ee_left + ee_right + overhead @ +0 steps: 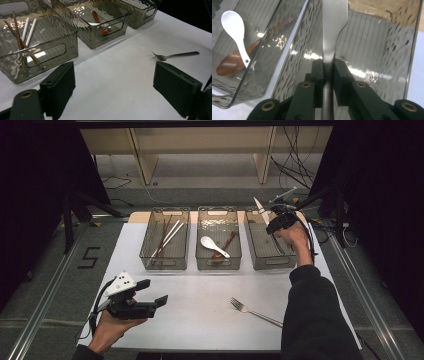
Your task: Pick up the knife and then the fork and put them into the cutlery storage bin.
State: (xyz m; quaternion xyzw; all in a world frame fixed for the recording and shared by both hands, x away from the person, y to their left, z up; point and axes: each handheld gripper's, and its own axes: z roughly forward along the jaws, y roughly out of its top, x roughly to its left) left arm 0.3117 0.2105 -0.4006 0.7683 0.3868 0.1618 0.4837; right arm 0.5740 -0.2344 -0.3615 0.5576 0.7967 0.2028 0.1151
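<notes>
My right gripper (274,222) (328,72) is shut on a metal table knife (260,210) (332,30), gripped at the neck between handle and blade. It holds the knife over the empty right-hand bin (270,262) (397,50), blade pointing away and up. A metal fork (255,311) (175,55) lies on the white table near the front right. My left gripper (152,293) (113,87) hovers over the table's front left, open with nothing between its jaws.
Three clear grey bins stand in a row at the back. The left bin (162,265) holds chopsticks (165,237) (22,37). The middle bin (218,265) holds a white spoon (214,246) (235,30) and a brown spoon (227,242) (234,62).
</notes>
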